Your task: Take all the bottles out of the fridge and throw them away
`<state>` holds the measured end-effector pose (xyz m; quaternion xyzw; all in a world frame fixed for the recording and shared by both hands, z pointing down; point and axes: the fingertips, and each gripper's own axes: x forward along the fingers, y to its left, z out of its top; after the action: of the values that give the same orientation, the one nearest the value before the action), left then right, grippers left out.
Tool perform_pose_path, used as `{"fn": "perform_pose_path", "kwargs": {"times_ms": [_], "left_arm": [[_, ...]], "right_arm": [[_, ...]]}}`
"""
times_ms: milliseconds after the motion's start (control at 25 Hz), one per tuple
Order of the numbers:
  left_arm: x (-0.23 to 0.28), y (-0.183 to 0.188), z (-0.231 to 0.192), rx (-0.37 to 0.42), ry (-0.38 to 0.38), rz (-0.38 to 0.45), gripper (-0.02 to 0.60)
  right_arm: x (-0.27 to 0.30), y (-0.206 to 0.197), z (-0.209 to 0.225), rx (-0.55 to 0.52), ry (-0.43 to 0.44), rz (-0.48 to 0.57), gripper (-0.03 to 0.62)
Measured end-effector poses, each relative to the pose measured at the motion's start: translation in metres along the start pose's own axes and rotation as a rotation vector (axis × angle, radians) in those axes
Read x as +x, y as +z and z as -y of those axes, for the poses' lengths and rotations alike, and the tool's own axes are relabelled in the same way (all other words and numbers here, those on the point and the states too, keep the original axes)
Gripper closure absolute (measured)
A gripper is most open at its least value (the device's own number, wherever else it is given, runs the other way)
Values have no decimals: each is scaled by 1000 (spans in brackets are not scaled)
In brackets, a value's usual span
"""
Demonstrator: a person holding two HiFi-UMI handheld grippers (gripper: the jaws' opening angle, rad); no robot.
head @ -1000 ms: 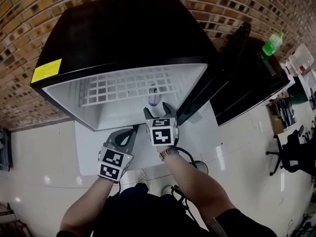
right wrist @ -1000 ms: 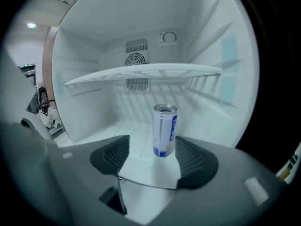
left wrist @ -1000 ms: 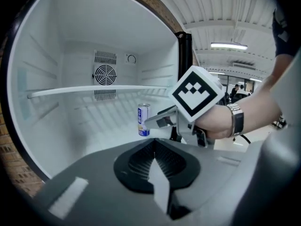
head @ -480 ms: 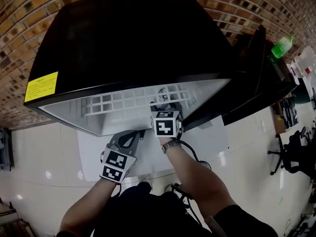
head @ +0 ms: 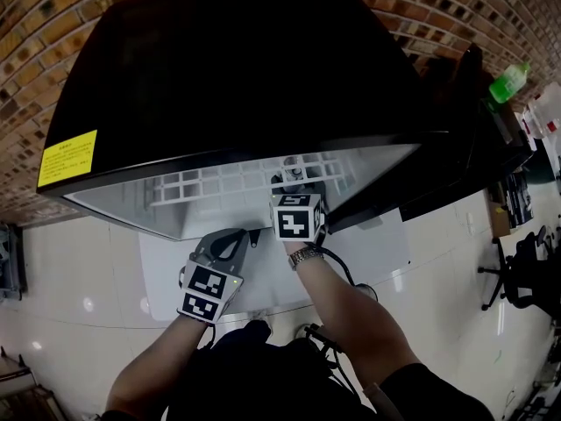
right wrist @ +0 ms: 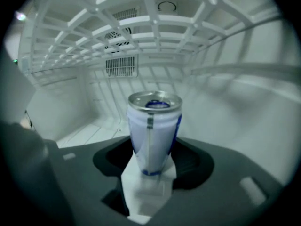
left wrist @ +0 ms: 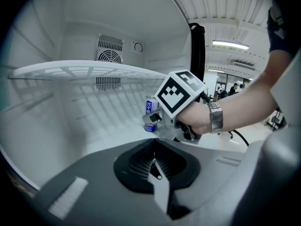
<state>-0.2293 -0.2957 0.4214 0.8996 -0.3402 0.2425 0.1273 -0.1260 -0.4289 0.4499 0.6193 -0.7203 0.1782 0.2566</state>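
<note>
A: Whereabouts of the can [right wrist: 153, 131]?

B: Inside the fridge [head: 219, 77], upright on the white floor [right wrist: 89, 134], under the wire shelf [head: 219, 182], a little right of the middle in the head view. Silver top, white body, blue print.

A: And the right gripper [head: 296, 187]?

B: Reached in through the fridge's open front, below the shelf, marker cube [head: 296, 217] on top. Jaws just now closing inward with the can square between them. Clasped on it at this point, one pad against each side, low on the body.

A: And the left gripper [head: 241, 238]?

B: Outside, at the fridge's lower front edge, left of the right one and apart from the can. Jaws clenched, tips meeting, empty.

A: State of the door [head: 456, 147]?

B: Swung wide open at the right, black like the cabinet.

A: Arms?

B: Further in, the right forearm [head: 342, 310]; further back, the left forearm [head: 158, 367]. Both bare, coming up from the bottom of the head view.

A: Anything else worth noting?

B: On the back wall [right wrist: 94, 93], a vent grille [right wrist: 121, 66] behind the can. At the fridge's front left top corner, a yellow sticker [head: 66, 158]. On the right wrist, a watch [head: 301, 257]. Outside, beyond the door, a green bottle [head: 508, 82], well apart from the can; support under it unclear. Behind the fridge, a brick wall [head: 53, 24]; in front, pale tile floor [head: 70, 270].
</note>
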Motion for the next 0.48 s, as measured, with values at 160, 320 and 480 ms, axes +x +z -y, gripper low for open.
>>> {"fn": "perform_pose_path", "kwargs": {"times_ms": [160, 320, 480], "left_arm": [[0, 0, 5, 3, 2, 0, 578], [-2, 0, 17, 7, 4, 0, 578], [-3, 0, 34, 16, 2, 2, 578]], "right_arm": [[-13, -6, -13, -10, 44, 16, 339], [-34, -13, -26, -30, 88, 33, 339], [-60, -21, -34, -54, 125, 45, 339]]}}
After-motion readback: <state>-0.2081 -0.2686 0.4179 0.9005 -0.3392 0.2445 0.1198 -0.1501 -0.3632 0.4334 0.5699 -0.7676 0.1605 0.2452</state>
